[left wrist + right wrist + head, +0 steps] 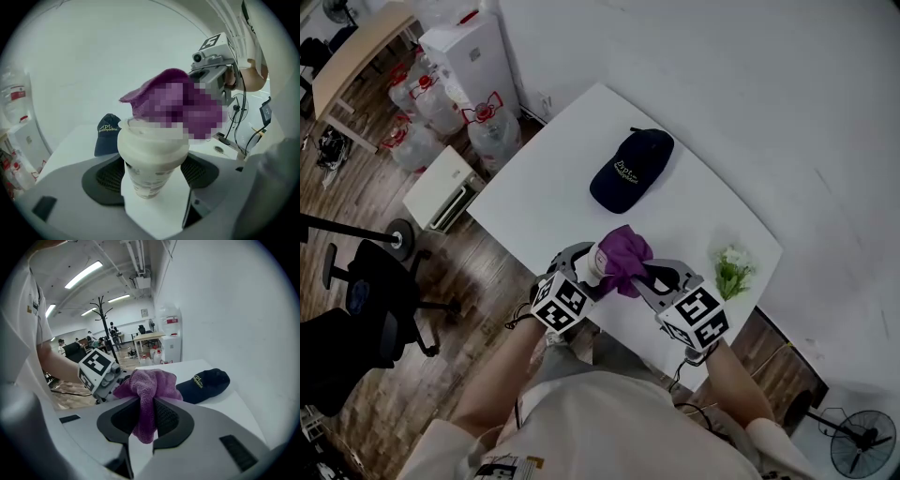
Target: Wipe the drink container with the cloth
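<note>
Head view: white desk sits cornerwise, far corner twd the wall, near edge right in front of the person. Left hand-held gripper and right hand-held gripper meet just inside that near edge, w/ the drink container and purple cloth btwn them. Dark cap lies mid-desk, apart from both. Flower sprig lies nr the right-hand edge, just beside the right hand-held gripper. Bare desk shows left of the cap and along the far right side. Off the left edge: wood floor, office chair, water jugs. Left gripper view: jaws closed on the container's lower body, a pale lidded cup held upright above the desk. Cloth is draped over the lid; the right hand-held gripper comes in from upper right behind it. Cap sits past the cup on the left, w/ bare desk around it. Right gripper view: jaws narrow, pinching a fold of the cloth; a tail hangs below the pads and the rest bunches fwd against the left hand-held gripper's marker cube. Cap lies beyond on the right, nr the wall-side edge, w/ clear desk btwn it and the jaws.
</note>
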The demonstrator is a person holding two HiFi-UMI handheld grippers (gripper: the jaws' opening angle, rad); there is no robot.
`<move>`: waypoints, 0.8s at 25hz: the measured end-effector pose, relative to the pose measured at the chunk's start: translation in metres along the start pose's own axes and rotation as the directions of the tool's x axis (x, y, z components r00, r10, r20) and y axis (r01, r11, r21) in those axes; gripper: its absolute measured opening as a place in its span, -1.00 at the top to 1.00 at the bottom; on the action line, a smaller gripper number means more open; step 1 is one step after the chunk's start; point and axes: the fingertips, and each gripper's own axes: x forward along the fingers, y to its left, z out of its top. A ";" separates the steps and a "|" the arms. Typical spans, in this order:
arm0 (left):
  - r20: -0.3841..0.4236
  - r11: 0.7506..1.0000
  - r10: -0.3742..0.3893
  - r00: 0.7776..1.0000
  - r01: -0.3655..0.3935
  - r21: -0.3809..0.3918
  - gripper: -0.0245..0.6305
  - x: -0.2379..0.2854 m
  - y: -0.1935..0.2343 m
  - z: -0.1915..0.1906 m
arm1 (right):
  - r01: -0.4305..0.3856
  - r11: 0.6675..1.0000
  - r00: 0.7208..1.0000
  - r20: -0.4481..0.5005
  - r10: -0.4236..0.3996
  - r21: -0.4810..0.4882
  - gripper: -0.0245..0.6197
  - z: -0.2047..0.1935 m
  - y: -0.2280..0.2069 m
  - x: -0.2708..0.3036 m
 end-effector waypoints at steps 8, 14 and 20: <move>-0.017 0.999 -0.034 0.999 0.035 0.029 -0.26 -0.004 -0.009 -0.001 | 0.118 0.993 0.991 0.071 -0.117 -0.010 0.60 0.036 -0.017 0.035; -0.023 0.998 0.036 0.999 -0.037 -0.044 -0.26 -0.004 -0.005 -0.003 | 0.001 0.992 0.999 0.038 0.004 -0.127 0.61 0.035 0.035 0.040; -0.039 0.999 0.027 0.999 -0.026 0.025 -0.26 -0.004 -0.016 -0.004 | -0.098 0.983 0.995 -0.003 0.099 -0.157 0.61 0.008 0.054 0.012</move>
